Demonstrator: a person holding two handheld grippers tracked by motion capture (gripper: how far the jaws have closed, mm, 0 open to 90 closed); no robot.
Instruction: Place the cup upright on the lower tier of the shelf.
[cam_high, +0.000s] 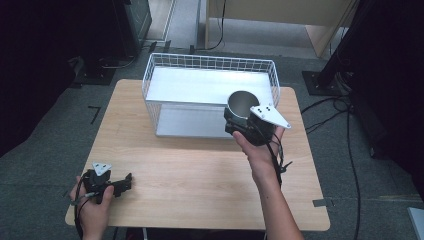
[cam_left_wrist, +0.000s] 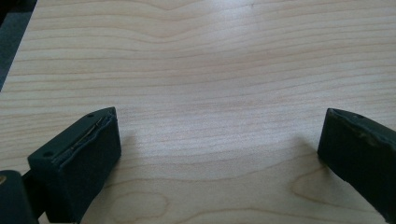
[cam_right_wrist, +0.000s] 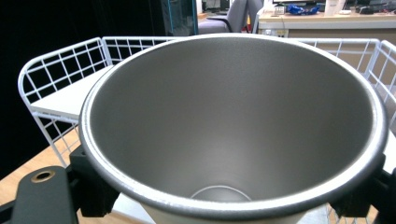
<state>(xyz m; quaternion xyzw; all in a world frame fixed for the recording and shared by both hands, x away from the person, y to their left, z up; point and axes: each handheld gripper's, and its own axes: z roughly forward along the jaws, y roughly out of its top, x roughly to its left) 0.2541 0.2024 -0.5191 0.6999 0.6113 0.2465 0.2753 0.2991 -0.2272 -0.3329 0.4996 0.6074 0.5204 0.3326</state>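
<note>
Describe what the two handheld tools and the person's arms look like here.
Both tools, left and right, are black and blocky, each topped by a grey three-cornered plate with dark dots. Black cables trail from them. The left tool's pads are flat and rectangular. The forearms are bare, no sleeves.

A silver metal cup (cam_high: 243, 104) with a dull brushed-grey inside, just right of centre. At twelve o'clock from it, a white wire basket (cam_high: 165, 65) in a square grid pattern, with a pale grey shelf inside. The table (cam_high: 200, 170) is light wood with wavy brown grain lines. The right gripper (cam_high: 239, 122) is black with a grey three-cornered plate. At eight o'clock, the left gripper (cam_high: 127, 181) is black too, its fingers (cam_left_wrist: 84, 158) matte black. The floor (cam_high: 45, 150) is dark grey carpet.
</note>
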